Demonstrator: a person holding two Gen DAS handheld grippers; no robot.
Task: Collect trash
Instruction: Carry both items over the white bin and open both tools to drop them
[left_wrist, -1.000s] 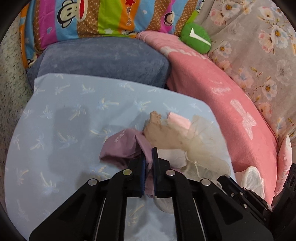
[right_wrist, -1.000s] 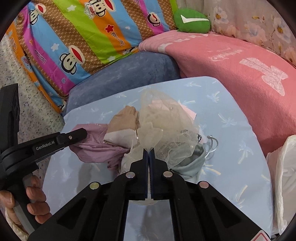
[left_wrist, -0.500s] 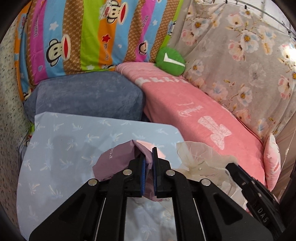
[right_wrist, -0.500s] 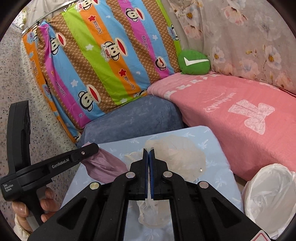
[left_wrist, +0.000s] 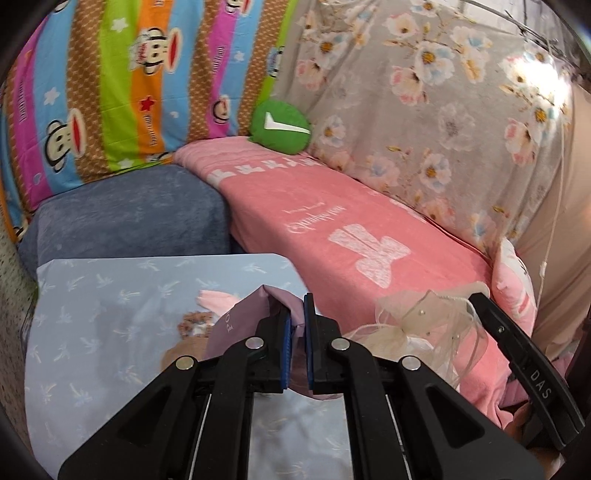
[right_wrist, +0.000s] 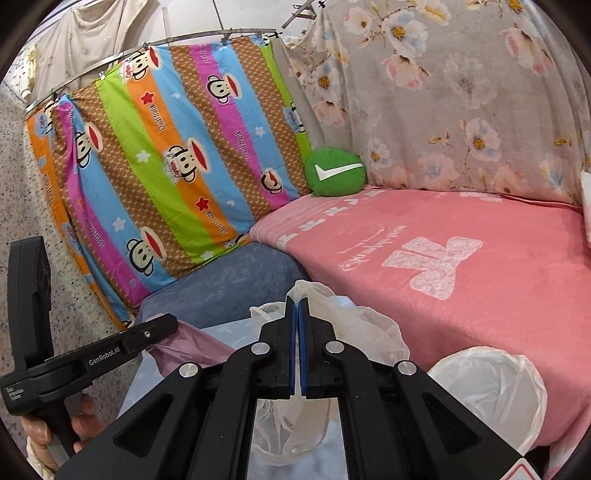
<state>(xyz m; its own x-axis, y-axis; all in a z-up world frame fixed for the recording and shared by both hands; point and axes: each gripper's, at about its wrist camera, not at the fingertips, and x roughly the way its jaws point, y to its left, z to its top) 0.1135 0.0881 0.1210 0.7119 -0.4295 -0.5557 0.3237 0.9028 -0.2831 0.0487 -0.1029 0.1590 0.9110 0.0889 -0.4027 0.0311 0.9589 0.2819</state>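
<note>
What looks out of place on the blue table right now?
A few scraps lie loose on the blue table: a pink piece and a brownish crumpled one. The left gripper holds a mauve wrapper, and the right gripper a sheer mesh bag.

Sheer mesh bag (right_wrist: 354, 325), fuzzy pink blanket (right_wrist: 480, 266)
</note>
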